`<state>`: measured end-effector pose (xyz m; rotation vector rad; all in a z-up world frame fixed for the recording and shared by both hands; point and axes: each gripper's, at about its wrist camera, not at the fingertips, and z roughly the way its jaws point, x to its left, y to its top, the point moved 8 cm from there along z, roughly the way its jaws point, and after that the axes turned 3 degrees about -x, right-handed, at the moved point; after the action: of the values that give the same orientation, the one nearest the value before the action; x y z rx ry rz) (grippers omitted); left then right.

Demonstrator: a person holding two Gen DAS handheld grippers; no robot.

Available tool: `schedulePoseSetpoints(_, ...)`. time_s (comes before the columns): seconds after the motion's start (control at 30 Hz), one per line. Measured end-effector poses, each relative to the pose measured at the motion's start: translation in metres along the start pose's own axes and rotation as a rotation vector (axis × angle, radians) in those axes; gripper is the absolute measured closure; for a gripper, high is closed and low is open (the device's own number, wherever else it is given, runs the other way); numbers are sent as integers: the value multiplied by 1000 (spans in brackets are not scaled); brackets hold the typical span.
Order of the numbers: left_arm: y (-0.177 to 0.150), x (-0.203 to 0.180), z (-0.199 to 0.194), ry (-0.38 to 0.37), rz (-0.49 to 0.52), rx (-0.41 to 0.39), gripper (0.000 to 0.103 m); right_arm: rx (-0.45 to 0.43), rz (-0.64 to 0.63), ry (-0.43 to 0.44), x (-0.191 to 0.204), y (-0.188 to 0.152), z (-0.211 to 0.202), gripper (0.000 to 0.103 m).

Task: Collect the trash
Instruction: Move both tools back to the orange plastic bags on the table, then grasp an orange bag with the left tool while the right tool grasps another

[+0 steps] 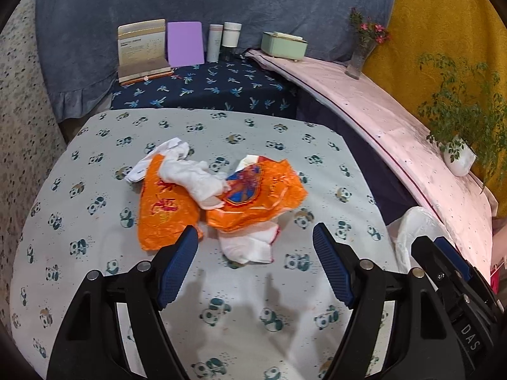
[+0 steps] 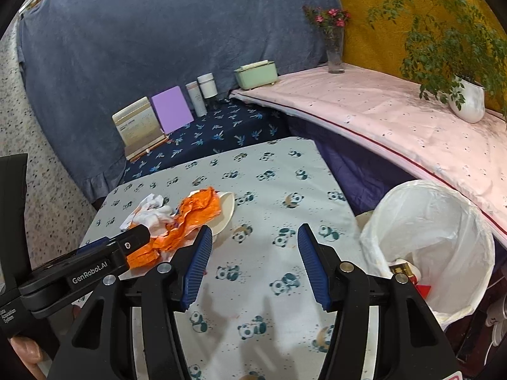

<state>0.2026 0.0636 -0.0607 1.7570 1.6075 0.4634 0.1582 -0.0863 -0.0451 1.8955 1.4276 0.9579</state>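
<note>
Left wrist view: left tongs [image 1: 255,240] spread, empty, above the panda-print cloth surface [image 1: 95,133]; just ahead, crumpled orange plastic wrappers [image 1: 164,212] tangled with white tissue paper [image 1: 193,177].

Right wrist view: right tongs [image 2: 253,247] spread, nothing between (blue pads bare); white-lined trash bin [image 2: 443,228] at right, beside the surface, some scraps inside.

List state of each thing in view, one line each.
left gripper: open, empty, over the trash pile
right gripper: open, empty
orange wrappers: crumpled, on the panda cloth
white tissues: wadded, lying across the wrappers
bin: lined with a white bag, some trash already inside
green box: lid on
flower vase: upright
potted plant: upright
</note>
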Motion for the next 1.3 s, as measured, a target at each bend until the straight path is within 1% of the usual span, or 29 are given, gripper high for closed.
schedulePoseSetpoints(0.13,3,18,2,15,4,-8,32,13,-15,6,13,-3,8,48)
schedulePoseSetpoints(0.33,10,36,6,28,19,-14,32,28,-19,11,27,-6,23,48)
schedulePoseSetpoints(0.6,8,57,22,49,22,9,32,51,-16,29,44,-10,49,48)
schedulePoseSetpoints(0.63,7,61,24,57,20,13,30,52,-17,31,46,-10,51,48)
schedulePoseSetpoints(0.67,6,65,27,65,19,18,26,57,-21,34,49,-11,56,48)
schedulePoseSetpoints(0.73,4,75,32,82,8,19,22,65,-24,41,53,-13,62,48)
schedulePoseSetpoints(0.93,-5,102,52,100,-32,64,20,103,-19,70,66,-21,88,48)
schedulePoseSetpoints(1.13,-11,118,66,94,-65,93,20,133,-8,96,78,-27,114,48)
schedulePoseSetpoints(1.3,-16,125,80,73,-93,119,19,158,-10,115,88,-29,134,48)
